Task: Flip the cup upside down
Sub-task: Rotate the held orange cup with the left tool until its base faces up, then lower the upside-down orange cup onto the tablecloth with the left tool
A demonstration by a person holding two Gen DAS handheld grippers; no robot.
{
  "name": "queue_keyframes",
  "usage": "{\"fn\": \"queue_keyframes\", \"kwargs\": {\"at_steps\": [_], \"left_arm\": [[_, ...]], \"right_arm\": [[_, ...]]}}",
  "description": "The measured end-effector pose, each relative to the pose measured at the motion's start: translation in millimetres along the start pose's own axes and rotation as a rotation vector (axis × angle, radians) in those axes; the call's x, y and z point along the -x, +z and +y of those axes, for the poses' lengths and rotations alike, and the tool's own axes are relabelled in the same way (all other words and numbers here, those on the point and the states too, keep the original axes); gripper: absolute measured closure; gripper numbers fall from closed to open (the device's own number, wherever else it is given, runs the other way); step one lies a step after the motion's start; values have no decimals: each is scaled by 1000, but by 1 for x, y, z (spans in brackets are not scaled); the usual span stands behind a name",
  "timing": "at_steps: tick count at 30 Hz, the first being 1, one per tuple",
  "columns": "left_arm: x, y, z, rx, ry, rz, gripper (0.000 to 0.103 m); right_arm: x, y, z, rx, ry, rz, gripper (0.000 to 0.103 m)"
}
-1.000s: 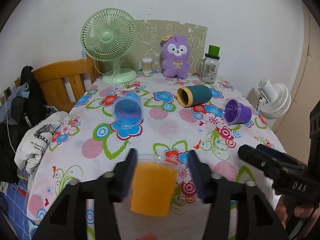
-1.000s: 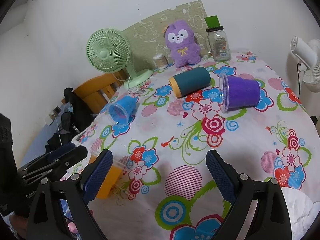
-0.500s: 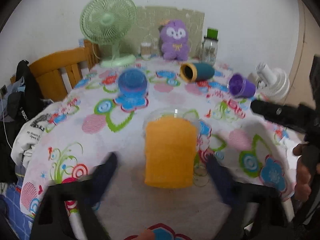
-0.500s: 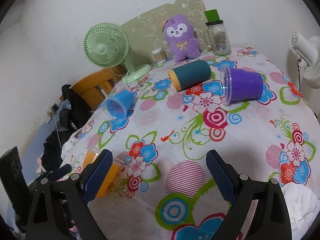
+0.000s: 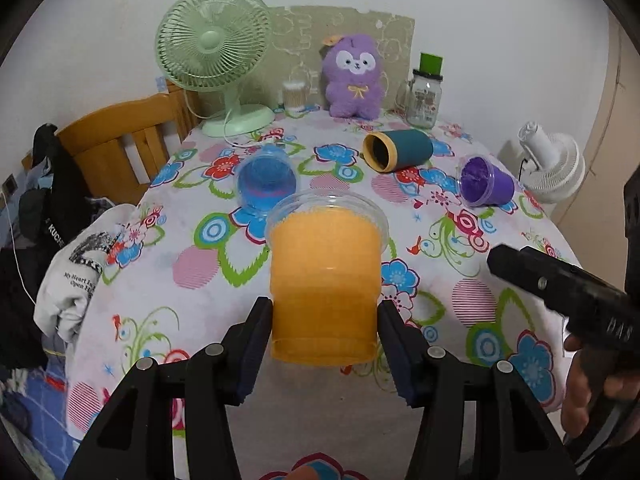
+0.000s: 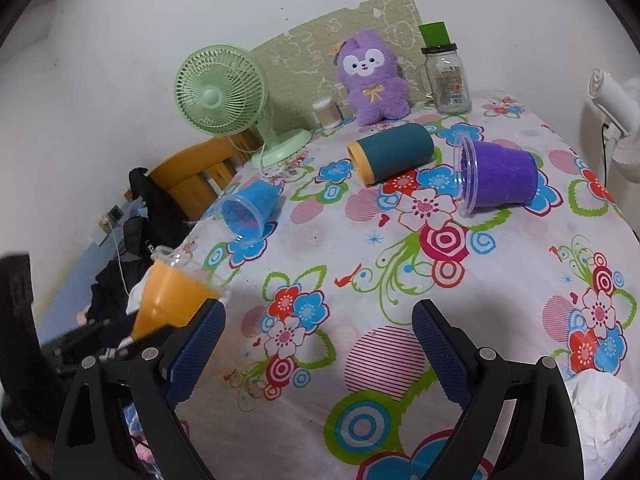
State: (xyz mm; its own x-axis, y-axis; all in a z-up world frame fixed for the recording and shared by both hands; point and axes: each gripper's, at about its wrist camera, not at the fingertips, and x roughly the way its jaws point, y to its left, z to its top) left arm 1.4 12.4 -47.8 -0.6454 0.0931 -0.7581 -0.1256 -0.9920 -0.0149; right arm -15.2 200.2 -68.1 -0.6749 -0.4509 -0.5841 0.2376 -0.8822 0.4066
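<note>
My left gripper (image 5: 324, 344) is shut on the orange cup (image 5: 324, 280), holding it by its base above the near part of the flowered table (image 5: 472, 300), rim pointing away. It also shows in the right wrist view (image 6: 172, 300), lifted and tilted at the table's left edge. My right gripper (image 6: 318, 344) is open and empty over the near table. A blue cup (image 5: 267, 183), a teal cup with a yellow rim (image 5: 398, 149) and a purple cup (image 5: 485, 181) lie on their sides farther back.
A green fan (image 5: 214, 52), a purple plush toy (image 5: 352, 76), a jar with a green lid (image 5: 425, 94) and a small container (image 5: 294, 96) stand along the back wall. A wooden chair (image 5: 120, 140) with clothes stands left. A white fan (image 5: 552, 164) stands right.
My left gripper has closed on the orange cup and lifted it off the table, tilting it so its rim points away. My right gripper has stayed open.
</note>
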Motion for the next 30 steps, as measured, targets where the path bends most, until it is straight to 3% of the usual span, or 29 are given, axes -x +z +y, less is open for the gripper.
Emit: {"fn": "queue_keyframes", "kwargs": {"at_steps": [6,26,29,30], "left_arm": [[-3,12,-14,-71,31,33,46],[-8,20,-15,-35,15,5,51],[-9,19,-12,-30,13,-1,51],[-9,19,-11,-29,11,-4,46]], "right_arm": [[5,-2,-7,-21,6,-10,7],[7,-2,-15,-36,2,-15,7],[5,-2,-12,-29,1,-7,7],[4,-3,-12,-27,1,-5,7]]}}
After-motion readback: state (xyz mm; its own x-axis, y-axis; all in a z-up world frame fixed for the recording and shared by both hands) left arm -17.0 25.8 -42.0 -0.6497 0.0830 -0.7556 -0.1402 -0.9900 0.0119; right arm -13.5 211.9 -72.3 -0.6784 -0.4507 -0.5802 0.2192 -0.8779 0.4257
